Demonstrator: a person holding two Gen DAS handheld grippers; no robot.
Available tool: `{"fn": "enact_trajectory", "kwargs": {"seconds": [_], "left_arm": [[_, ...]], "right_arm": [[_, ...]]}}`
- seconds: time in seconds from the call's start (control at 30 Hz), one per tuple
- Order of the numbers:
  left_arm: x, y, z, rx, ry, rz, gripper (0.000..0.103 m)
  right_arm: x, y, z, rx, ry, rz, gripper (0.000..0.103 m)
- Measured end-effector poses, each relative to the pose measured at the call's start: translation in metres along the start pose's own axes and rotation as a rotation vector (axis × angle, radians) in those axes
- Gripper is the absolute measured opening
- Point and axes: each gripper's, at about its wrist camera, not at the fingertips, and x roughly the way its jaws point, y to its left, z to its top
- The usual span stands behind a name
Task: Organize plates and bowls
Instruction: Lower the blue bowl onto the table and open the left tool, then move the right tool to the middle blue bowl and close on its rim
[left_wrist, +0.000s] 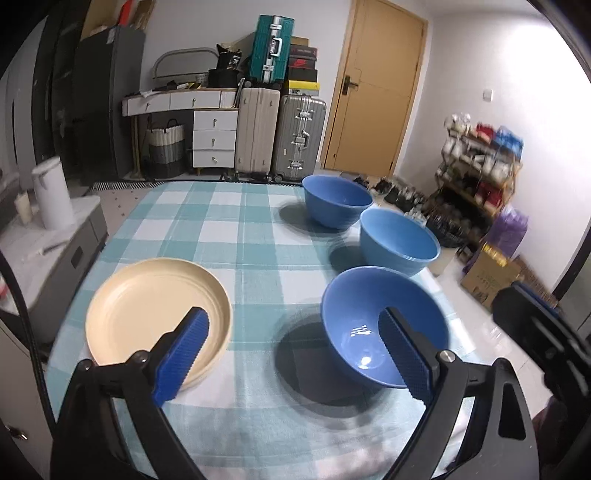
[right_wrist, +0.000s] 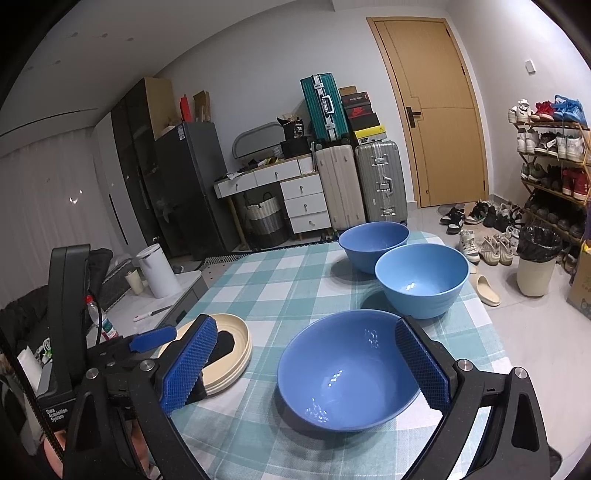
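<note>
Three blue bowls stand in a row down the right side of the teal-checked table (left_wrist: 221, 229): a near bowl (left_wrist: 354, 332) (right_wrist: 343, 373), a middle bowl (left_wrist: 399, 240) (right_wrist: 421, 280) and a far bowl (left_wrist: 336, 199) (right_wrist: 373, 243). Cream plates (left_wrist: 147, 314) (right_wrist: 232, 350) lie stacked at the near left. My left gripper (left_wrist: 293, 356) hangs open above the cloth between plates and near bowl, holding nothing. My right gripper (right_wrist: 304, 363) is open over the near bowl, its pads clear of the rim. The left gripper's fingertip (right_wrist: 153, 338) shows beside the plates.
A low grey side counter (left_wrist: 55, 251) with a white canister (left_wrist: 51, 195) flanks the table's left edge. Off the right edge the floor holds a cardboard box (left_wrist: 491, 273), a bin (right_wrist: 535, 266) and a shoe rack (right_wrist: 554, 166). Suitcases (right_wrist: 362, 181) stand beyond the far edge.
</note>
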Motion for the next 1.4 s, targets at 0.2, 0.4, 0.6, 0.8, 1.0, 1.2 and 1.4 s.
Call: {"fn": "enact_trajectory", "kwargs": {"seconds": [0.2,0.4,0.6,0.8,1.0,1.2,1.4], "left_arm": [[-0.007,-0.004,-0.002,0.018,-0.024,0.007,0.094],[-0.011,-0.001,-0.004,0.006,-0.025,-0.015,0.094],[-0.011,0.003,-0.006,-0.010,-0.015,-0.024,0.094],[-0.008,0.010,-0.010,-0.029,-0.036,0.023,0.094],[-0.005,0.017,-0.006,-0.055,-0.069,0.061,0.094],[0.003,0.010,-0.007,0.014,-0.092,0.118,0.094],[0.019,0.005,-0.001,0.074,-0.079,0.141,0.094]], "right_arm": [[-0.006,0.002,0.004,-0.001,0.014,-0.005,0.099],[-0.011,0.009,0.010,-0.027,0.020,-0.033,0.099],[-0.007,0.016,0.009,-0.057,0.033,-0.055,0.099],[0.006,0.011,0.003,-0.043,0.071,-0.073,0.099],[0.019,-0.006,0.017,-0.017,0.103,-0.092,0.099],[0.024,-0.045,0.055,0.044,0.098,-0.104,0.099],[0.059,-0.097,0.090,0.104,0.156,-0.161,0.099]]}}
